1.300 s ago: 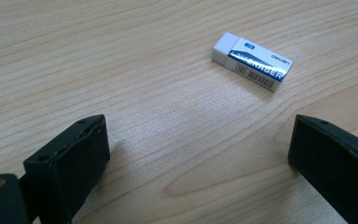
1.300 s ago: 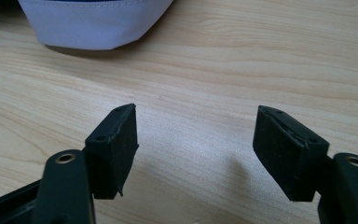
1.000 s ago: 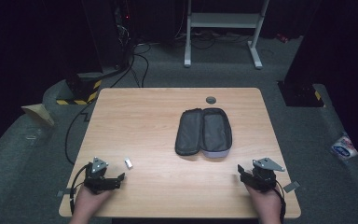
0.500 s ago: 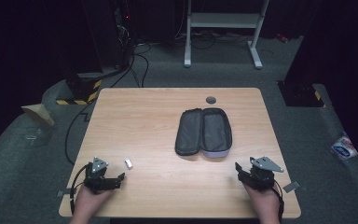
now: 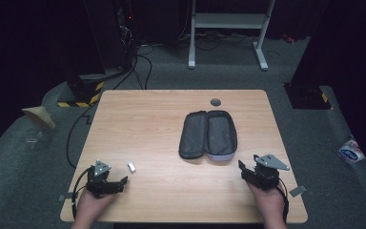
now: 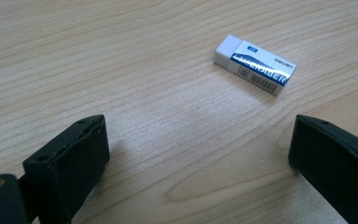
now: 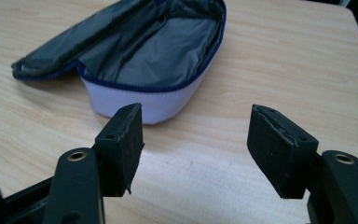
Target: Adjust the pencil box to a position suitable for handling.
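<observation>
A dim lab or recording studio. A plain wooden table (image 5: 162,129) stands alone on grey carpet (image 5: 43,157), with darkness all round. Beyond the table, far from the left gripper (image 5: 106,180), stand a dark equipment rack (image 5: 109,38) with trailing cables (image 5: 143,62), a hazard-striped base (image 5: 81,98), and the white legs of a metal stand (image 5: 228,28).

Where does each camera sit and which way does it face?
High view: above the near edge, looking forward and down on the table; both hands and tools show, left tool, right tool.
Left gripper view: on the left tool, looking past its open jaws at the eraser.
Right gripper view: on the right tool, looking past its open jaws at the open case.
Shared: eraser and case also show from high.
</observation>
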Demonstrator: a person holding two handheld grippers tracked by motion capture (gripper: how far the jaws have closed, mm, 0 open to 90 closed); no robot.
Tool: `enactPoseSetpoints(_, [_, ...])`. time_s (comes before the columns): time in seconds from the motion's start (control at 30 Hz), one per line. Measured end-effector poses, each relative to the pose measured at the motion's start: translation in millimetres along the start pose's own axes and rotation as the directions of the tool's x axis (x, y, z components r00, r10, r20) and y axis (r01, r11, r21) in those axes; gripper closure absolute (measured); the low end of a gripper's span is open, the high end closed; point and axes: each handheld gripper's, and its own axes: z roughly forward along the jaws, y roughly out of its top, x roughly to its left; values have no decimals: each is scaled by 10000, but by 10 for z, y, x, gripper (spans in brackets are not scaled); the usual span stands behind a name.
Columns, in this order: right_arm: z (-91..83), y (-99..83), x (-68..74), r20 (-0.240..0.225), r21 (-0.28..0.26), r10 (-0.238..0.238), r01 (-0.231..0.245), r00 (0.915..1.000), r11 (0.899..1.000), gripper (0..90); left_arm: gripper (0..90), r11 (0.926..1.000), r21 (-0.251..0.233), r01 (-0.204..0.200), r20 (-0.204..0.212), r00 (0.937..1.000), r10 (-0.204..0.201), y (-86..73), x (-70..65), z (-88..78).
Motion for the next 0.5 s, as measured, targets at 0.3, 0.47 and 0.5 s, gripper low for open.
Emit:
enactPoseSetpoints(0.3, [43, 196, 3, 100, -279, -63, 66, 9999, 9996, 385, 52, 10000, -6, -35, 30, 10000, 35, -1, 4, 0])
enactPoseSetpoints(0.47, [95, 291, 5, 149, -311, -25, 29, 9999, 9995, 404, 51, 10000, 8, -60, 23, 10000, 60, 2, 6, 1])
enactPoseSetpoints(0.5, [111, 306, 7, 144, -317, -20, 24, 9999, 9995, 408, 51, 10000, 7, -54, 22, 10000, 54, 1, 5, 1])
